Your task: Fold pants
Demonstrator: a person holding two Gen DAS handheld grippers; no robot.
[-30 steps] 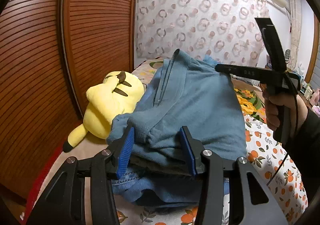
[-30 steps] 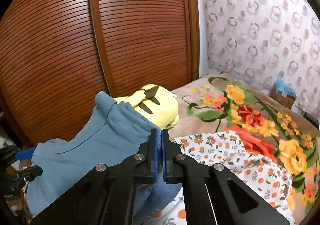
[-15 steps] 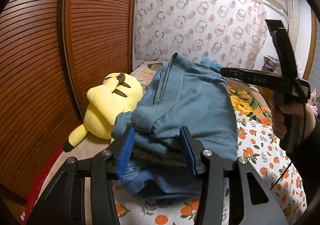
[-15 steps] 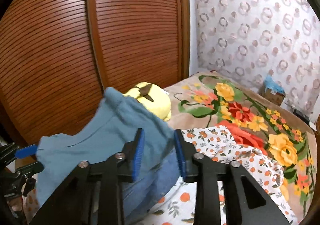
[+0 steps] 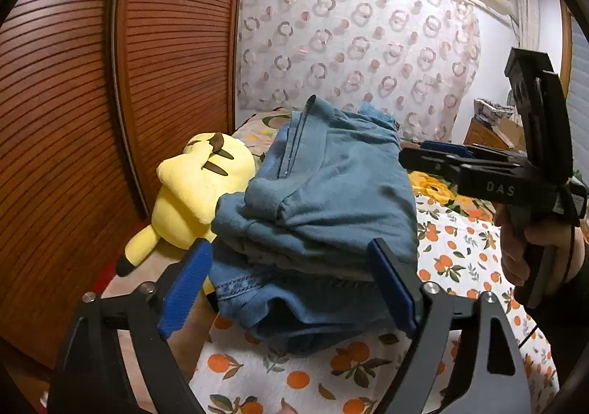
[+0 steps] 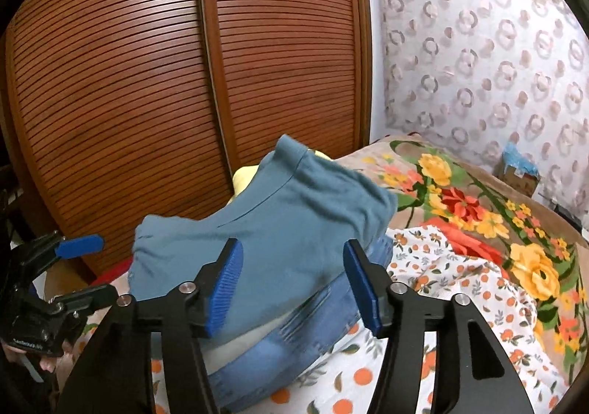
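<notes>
Lying folded on a jeans stack on the bed, the teal pants are free: both the left gripper and right gripper have just been opening, wide apart, holding nothing. One raised corner may flop open, or a blue finger could snag cloth and topple the stack

A bed with a floral blanket and an orange-print sheet. Folded blue pants lie stacked just ahead of the left tool; a yellow plush toy lies beyond, to its left.
</notes>
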